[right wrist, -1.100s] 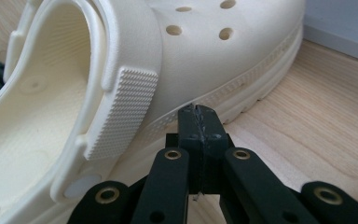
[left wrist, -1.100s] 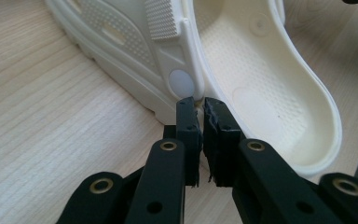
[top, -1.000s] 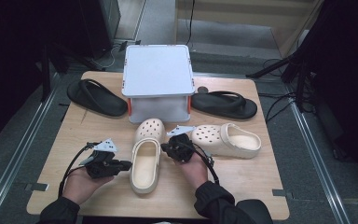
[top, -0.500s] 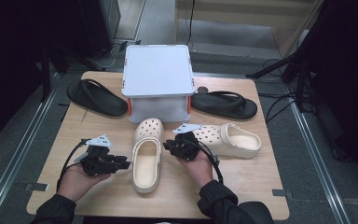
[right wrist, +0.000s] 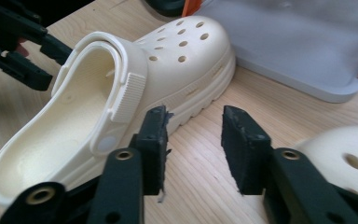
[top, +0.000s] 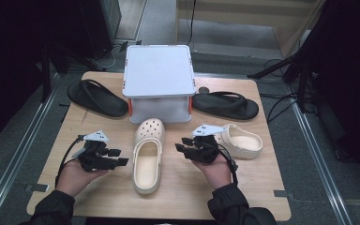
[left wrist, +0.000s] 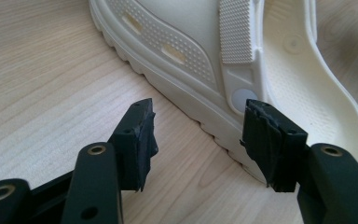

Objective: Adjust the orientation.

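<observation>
Both grippers [top: 118, 157] [top: 183, 144] now off clog [top: 146, 159].

The high view looks forward and down from above the person's side, taking in the whole table [top: 178, 187]. The 2 gripper views ride low and close — the left gripper view faces the cream clog [left wrist: 242, 60] from its side, the right gripper view faces it [right wrist: 121, 93] from the opposite side. All 3 views share that clog [top: 147, 154].
</observation>
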{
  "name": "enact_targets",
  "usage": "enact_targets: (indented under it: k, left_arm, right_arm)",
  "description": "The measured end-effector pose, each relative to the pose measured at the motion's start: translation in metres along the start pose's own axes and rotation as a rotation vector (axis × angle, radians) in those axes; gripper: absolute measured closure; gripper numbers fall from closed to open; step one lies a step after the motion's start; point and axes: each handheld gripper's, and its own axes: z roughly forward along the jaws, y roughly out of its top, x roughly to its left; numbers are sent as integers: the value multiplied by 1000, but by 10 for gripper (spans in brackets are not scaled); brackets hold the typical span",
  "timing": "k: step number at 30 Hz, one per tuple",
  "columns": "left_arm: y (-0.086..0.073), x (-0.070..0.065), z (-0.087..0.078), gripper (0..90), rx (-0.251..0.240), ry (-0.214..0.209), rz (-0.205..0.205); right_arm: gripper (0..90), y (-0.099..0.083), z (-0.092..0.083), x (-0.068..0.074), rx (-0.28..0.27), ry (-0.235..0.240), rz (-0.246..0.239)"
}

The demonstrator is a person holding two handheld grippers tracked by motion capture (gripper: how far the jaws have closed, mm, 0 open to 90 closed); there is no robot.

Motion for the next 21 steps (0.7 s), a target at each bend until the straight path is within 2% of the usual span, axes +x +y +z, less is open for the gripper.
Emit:
enact_targets:
  k: [3, 5, 6, 11, 16, 18, 21]
  left_arm:
    - [1, 3, 3, 417, 10, 8, 0]
    - [2, 5, 5, 416, 11, 13, -11]
    - [3, 5, 5, 409, 13, 15, -10]
    - [6, 8, 7, 403, 2, 14, -17]
    - [11, 7, 11, 402, 1, 14, -3]
    - [13, 7, 12, 403, 3, 21, 5]
    - [15, 8, 14, 405, 5, 27, 5]
  right_arm:
    - [594, -3, -16, -8, 10, -21, -31]
    - [598, -4, -20, -10, 6, -28, -30]
    - [599, -7, -28, -16, -2, -34, -16]
    - [598, -16, -42, -27, -1, -58, 12]
    - [592, -25, -58, -38, -10, -85, 35]
    - [579, -30, -68, -43, -14, -100, 61]
    - [580, -35, -72, -47, -5, -111, 78]
